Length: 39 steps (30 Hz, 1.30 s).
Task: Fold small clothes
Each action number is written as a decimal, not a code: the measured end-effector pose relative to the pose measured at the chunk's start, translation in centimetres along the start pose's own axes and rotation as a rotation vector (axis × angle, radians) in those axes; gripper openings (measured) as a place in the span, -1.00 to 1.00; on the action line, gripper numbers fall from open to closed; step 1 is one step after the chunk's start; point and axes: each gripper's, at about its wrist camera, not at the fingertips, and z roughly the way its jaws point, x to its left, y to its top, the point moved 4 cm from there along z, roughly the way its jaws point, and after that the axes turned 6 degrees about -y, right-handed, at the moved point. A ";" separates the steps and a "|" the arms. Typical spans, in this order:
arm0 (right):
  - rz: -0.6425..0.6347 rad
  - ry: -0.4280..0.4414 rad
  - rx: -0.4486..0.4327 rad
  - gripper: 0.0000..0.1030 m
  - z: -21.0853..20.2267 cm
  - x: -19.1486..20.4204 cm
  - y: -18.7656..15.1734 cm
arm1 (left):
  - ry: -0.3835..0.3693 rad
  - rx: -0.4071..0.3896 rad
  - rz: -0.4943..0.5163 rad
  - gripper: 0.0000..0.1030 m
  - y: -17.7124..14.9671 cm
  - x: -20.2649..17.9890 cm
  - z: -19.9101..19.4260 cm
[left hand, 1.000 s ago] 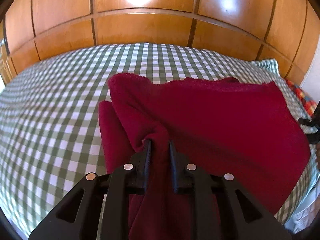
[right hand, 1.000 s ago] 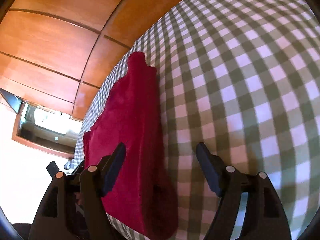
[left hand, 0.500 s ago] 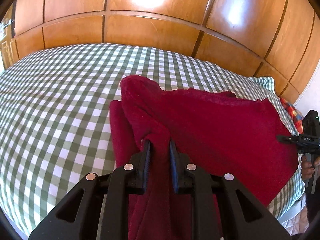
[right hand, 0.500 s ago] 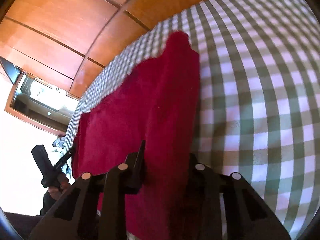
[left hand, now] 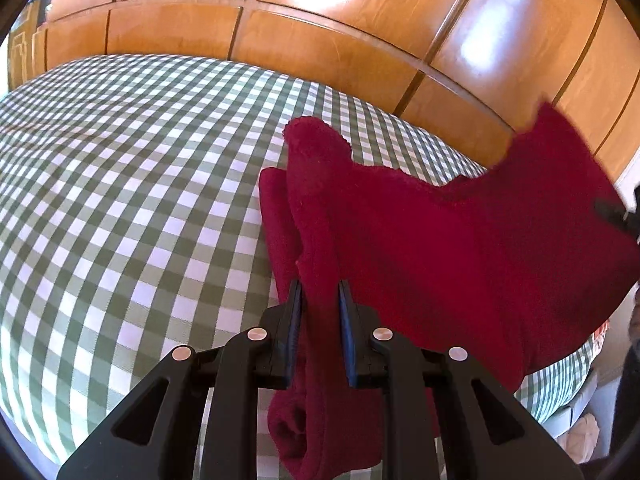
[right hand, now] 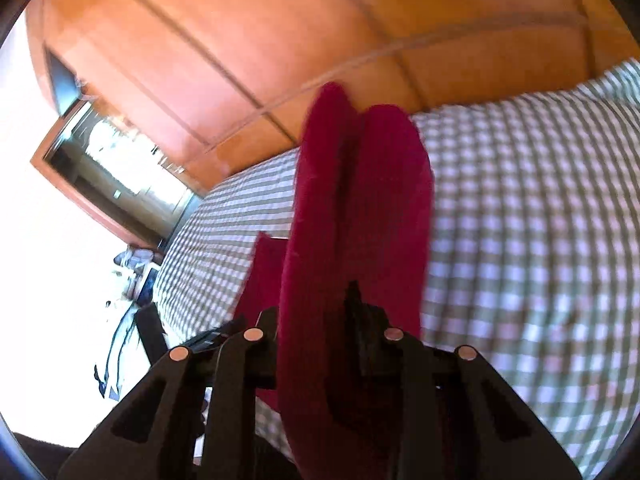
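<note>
Cloth (left hand: 460,248) lengthwise between both clamped grippers, far corner raised.

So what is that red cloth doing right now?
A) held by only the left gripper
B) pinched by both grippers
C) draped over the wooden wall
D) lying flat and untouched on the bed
B: the left gripper and the right gripper each clamp a bunch of the red cloth.

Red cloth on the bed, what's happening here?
A person is folding a dark red fleece garment on the green-and-white checked bedspread. The left claw is shut on one edge, the right claw on another. The right side is lifted off the bed; the fold is not yet laid down.
</note>
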 end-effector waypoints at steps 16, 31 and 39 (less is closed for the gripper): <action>-0.157 0.047 0.282 -0.54 16.5 12.8 -6.1 | -0.180 -0.002 -0.199 -0.67 0.1 3.9 -0.1; -0.181 0.161 0.137 0.30 6.8 7.1 -9.7 | -0.428 -0.058 -0.327 -0.34 1.0 4.8 -6.3; -0.297 0.064 0.184 0.12 8.9 7.6 -14.7 | -0.477 0.059 -0.356 0.09 -0.4 2.4 -2.8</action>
